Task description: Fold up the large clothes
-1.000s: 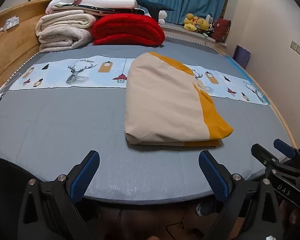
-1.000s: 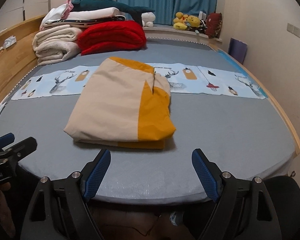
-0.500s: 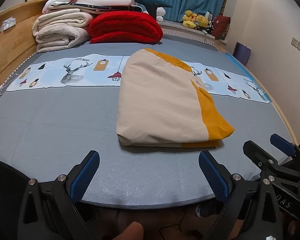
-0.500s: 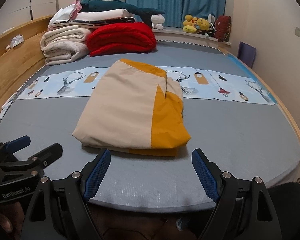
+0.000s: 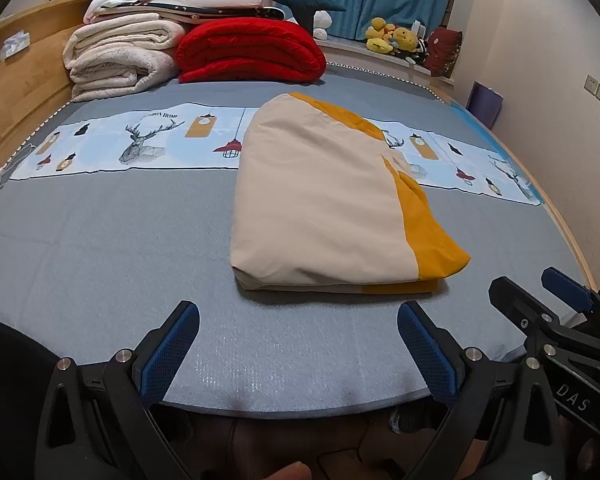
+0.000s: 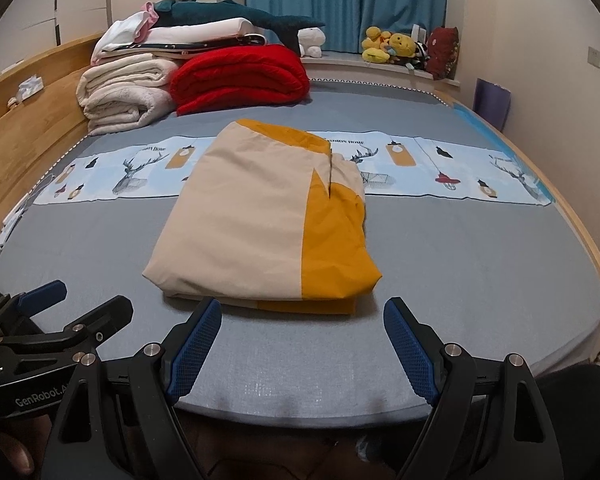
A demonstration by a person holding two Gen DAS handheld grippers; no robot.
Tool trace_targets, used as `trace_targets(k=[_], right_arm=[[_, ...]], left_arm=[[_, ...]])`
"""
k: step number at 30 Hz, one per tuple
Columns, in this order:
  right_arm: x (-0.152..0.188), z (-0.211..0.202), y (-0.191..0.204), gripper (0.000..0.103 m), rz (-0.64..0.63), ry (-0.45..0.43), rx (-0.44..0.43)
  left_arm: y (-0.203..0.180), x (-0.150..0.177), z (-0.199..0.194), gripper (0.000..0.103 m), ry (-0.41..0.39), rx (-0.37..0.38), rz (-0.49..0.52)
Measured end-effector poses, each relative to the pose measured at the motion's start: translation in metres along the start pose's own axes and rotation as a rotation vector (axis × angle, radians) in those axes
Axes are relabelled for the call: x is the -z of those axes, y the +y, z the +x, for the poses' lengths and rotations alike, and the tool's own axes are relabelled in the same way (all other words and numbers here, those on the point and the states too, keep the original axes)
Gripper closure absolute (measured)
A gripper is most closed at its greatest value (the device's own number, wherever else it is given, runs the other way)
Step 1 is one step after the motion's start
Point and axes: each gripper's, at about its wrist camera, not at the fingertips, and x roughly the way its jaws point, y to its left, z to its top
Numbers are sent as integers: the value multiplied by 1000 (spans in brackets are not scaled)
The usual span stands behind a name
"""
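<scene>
A folded beige and mustard-yellow garment (image 5: 320, 200) lies flat in a neat rectangle on the grey bed (image 5: 100, 248); it also shows in the right wrist view (image 6: 260, 220). My left gripper (image 5: 298, 344) is open and empty, just in front of the garment's near edge. My right gripper (image 6: 302, 344) is open and empty, close to the garment's near edge. The right gripper shows at the left view's right edge (image 5: 548, 304), and the left gripper at the right view's left edge (image 6: 60, 312).
A printed light-blue strip (image 5: 140, 144) crosses the bed under the garment. Folded cream blankets (image 5: 120, 56) and a red blanket (image 5: 252, 48) are stacked at the back left. Plush toys (image 5: 392, 38) sit on the window ledge. A wooden bed frame (image 5: 16, 92) runs along the left.
Both grippers have moved forward toward the folded garment, so it looks larger and nearer. Both stay open. The garment has not moved.
</scene>
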Motion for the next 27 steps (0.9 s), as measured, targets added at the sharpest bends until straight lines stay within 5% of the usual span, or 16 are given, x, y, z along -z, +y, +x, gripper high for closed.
trace_targets(k=[27], right_arm=[[-1, 3, -2, 19, 10, 1, 9]], left_arm=[[-4, -1, -1, 4, -2, 12, 8]])
